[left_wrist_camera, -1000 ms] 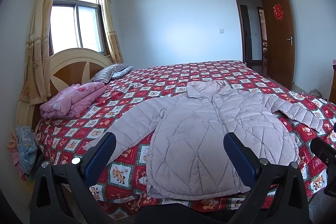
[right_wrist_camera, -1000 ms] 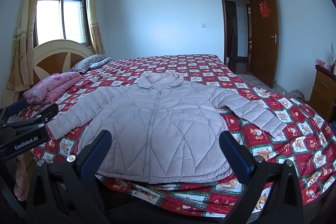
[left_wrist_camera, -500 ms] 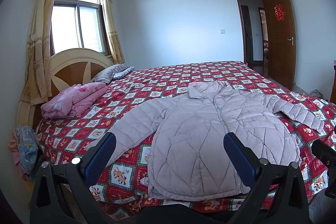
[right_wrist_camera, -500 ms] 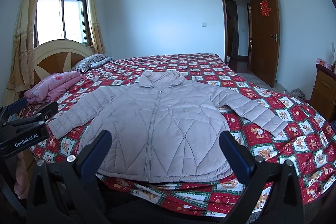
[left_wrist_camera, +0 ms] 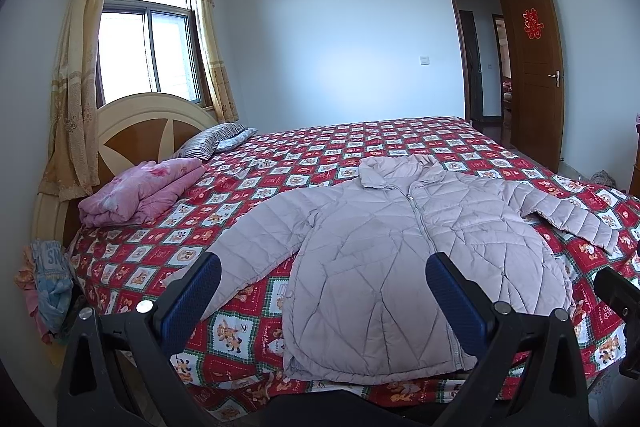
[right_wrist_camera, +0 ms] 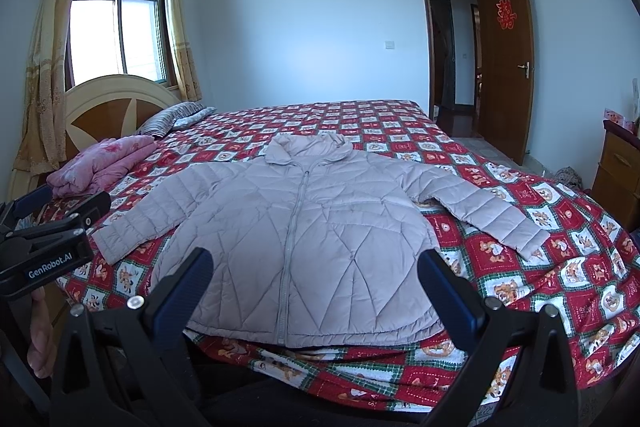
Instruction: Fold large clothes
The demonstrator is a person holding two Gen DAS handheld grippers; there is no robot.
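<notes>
Quilted pale-lilac jacket (right_wrist_camera: 304,239) lies flat on patchwork bedspread (right_wrist_camera: 560,267).

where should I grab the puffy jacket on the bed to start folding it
Grip the jacket by a sleeve cuff: the left hand-held gripper on the cuff lying flat nearest it, coming from the bed's near edge. Both sleeves are spread wide and both grippers are open.
</notes>
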